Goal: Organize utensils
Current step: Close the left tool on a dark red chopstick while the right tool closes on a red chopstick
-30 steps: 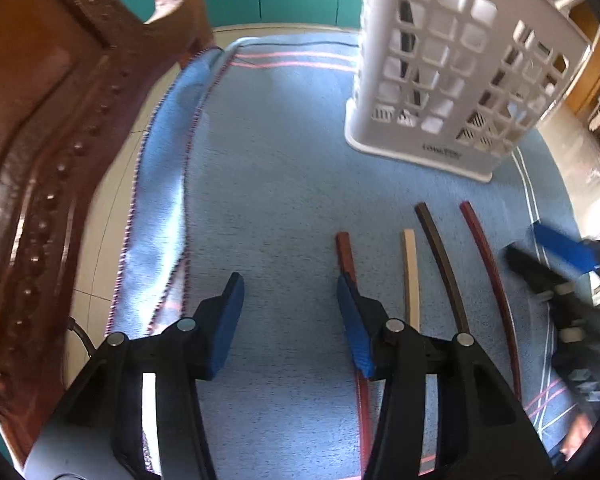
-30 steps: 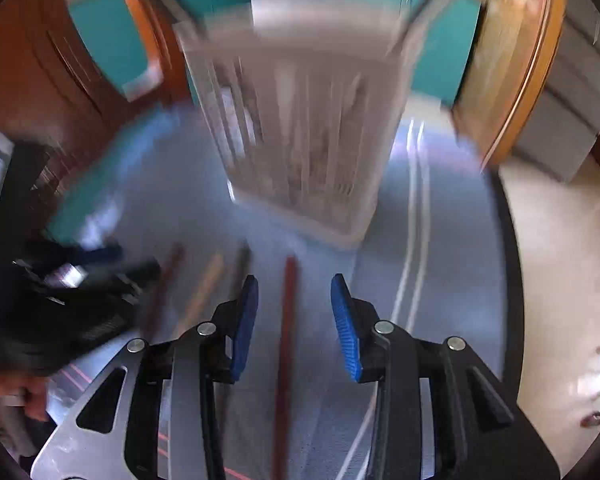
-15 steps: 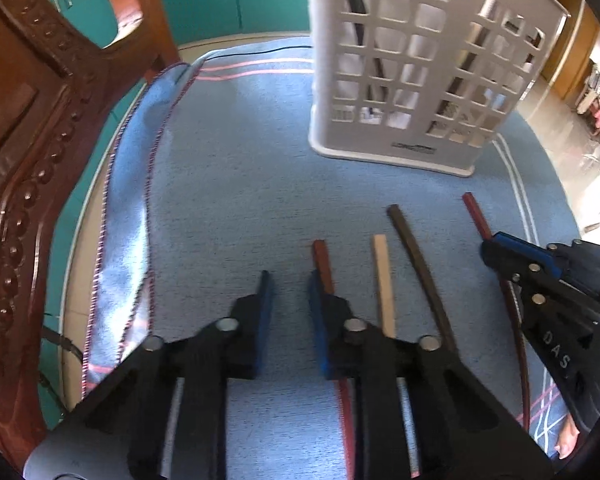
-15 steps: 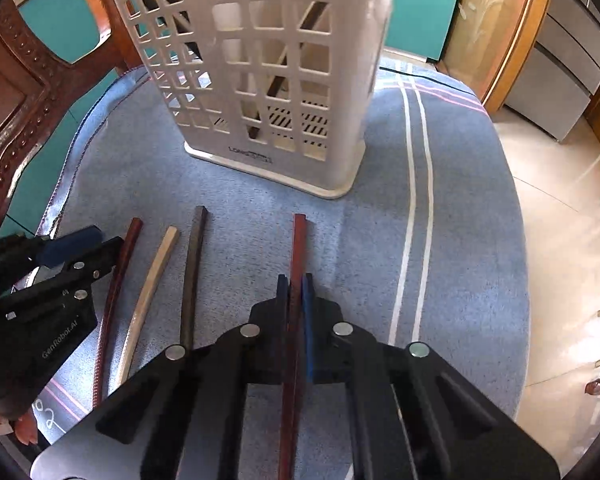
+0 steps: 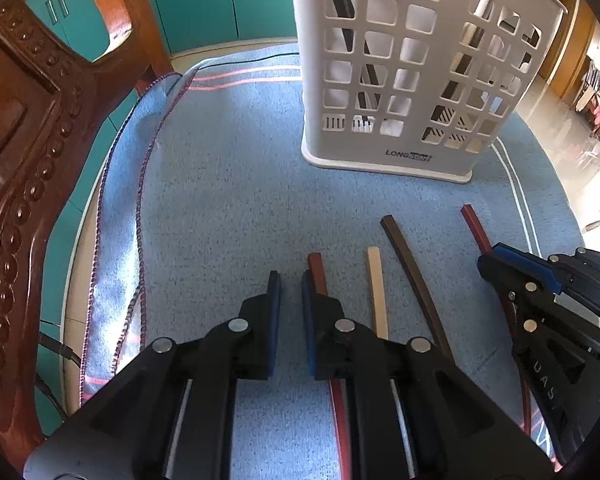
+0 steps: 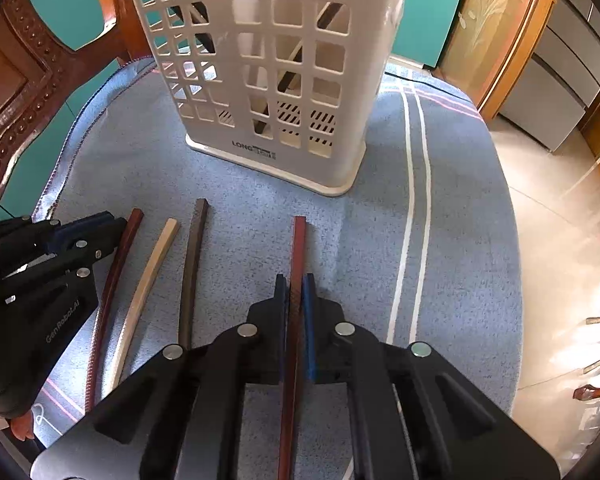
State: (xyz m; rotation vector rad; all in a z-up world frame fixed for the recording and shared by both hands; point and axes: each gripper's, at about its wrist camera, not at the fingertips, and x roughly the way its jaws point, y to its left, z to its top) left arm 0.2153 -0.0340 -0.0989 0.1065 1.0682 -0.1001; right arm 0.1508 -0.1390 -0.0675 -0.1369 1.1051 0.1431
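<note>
On the blue cloth (image 6: 460, 240) before the white basket (image 6: 284, 80), right gripper (image 6: 296, 284) pinches the reddish chopstick (image 6: 299, 240) low, risking pivot on lifting; left gripper (image 5: 291, 280) has closed empty beside its dark-red chopstick (image 5: 316, 268).

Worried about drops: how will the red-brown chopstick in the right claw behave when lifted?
The red-brown chopstick looks thin and straight, so probably light and stiff. Its square end suggests little rolling. The right claw pinches glossy sides; it might slip.
</note>
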